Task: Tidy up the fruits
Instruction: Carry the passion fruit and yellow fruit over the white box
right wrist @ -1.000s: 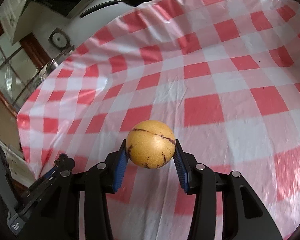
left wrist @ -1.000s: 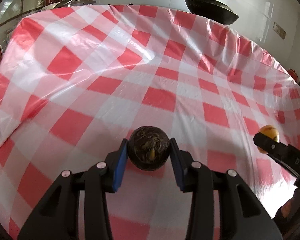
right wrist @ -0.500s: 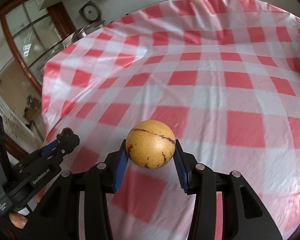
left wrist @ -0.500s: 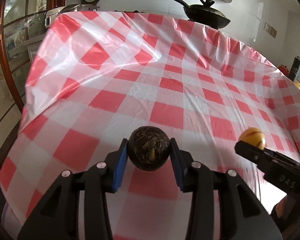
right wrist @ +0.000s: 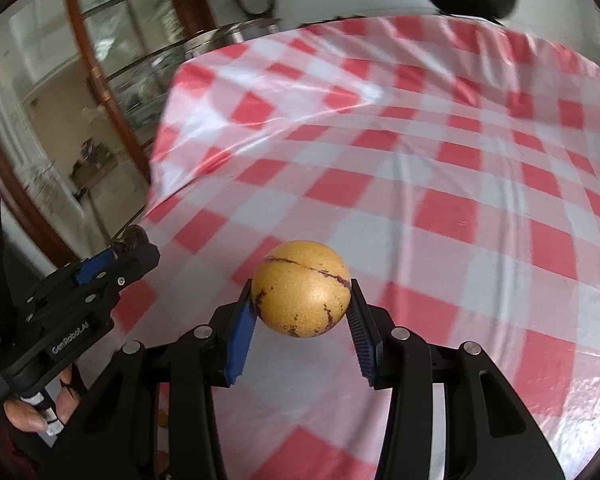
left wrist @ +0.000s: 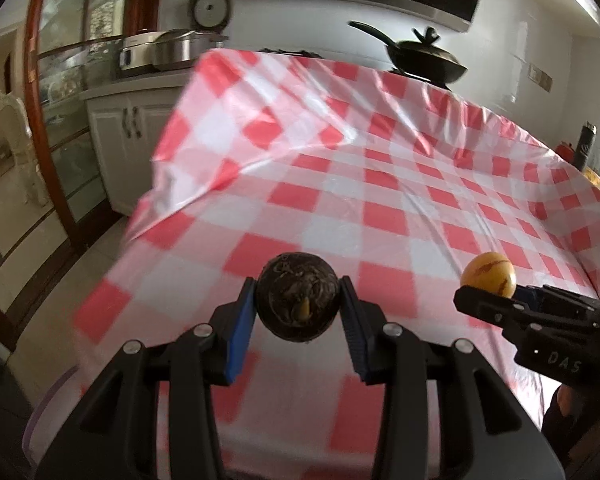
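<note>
My left gripper [left wrist: 299, 300] is shut on a dark brown wrinkled round fruit [left wrist: 298, 294], held above the near left part of the red-and-white checked tablecloth [left wrist: 380, 184]. My right gripper [right wrist: 301, 300] is shut on a yellow round fruit [right wrist: 301, 294] with dark purple streaks, also held above the cloth. In the left wrist view the right gripper [left wrist: 496, 300] shows at the right with the yellow fruit [left wrist: 488, 274]. In the right wrist view the left gripper [right wrist: 124, 248] shows at the left with the dark fruit [right wrist: 133, 236].
A black lidded wok [left wrist: 424, 58] stands beyond the table's far edge. Steel pots [left wrist: 172, 48] sit on a white cabinet [left wrist: 128, 120] at the back left. The table's left edge [left wrist: 140, 216] drops to the floor. A dark bottle [left wrist: 586, 144] stands far right.
Both grippers have pulled back and tilted up with their fruits still held, so the table's left edge, the cabinet and the floor have come into view.
</note>
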Available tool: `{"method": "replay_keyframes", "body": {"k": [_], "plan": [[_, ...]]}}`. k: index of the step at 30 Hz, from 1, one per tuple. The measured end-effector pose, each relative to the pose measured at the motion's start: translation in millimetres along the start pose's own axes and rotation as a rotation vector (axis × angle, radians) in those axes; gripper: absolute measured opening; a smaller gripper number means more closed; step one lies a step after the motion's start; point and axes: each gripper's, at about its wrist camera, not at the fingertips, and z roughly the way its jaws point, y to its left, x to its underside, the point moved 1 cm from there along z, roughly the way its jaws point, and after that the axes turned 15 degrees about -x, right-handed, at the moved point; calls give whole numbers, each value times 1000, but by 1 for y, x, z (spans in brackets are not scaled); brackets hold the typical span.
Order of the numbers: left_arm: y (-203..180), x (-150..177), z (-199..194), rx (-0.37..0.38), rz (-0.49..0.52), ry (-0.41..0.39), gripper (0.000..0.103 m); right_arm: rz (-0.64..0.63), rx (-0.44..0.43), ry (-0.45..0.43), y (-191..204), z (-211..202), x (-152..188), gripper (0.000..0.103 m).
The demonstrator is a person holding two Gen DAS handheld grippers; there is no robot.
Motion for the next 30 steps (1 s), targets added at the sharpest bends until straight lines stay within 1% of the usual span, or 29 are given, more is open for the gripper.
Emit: {"method": "replay_keyframes", "body": {"k": [8, 14, 20, 26, 30], "plan": [[75, 21, -28, -75, -105, -31, 41, -122, -74, 58, 58, 22, 3, 44], [127, 51, -39, -158, -178, -13, 41, -236, -143, 122, 107, 41, 14, 44], [159, 82, -51, -272, -174, -4, 41, -334, -200, 197, 150, 62, 30, 44], [187, 110, -48, -335, -195, 46, 41, -410, -239, 281, 183, 88, 49, 44], [201, 130, -34, -392, -182, 113, 41, -487, -271, 357, 207, 108, 71, 44]]}}
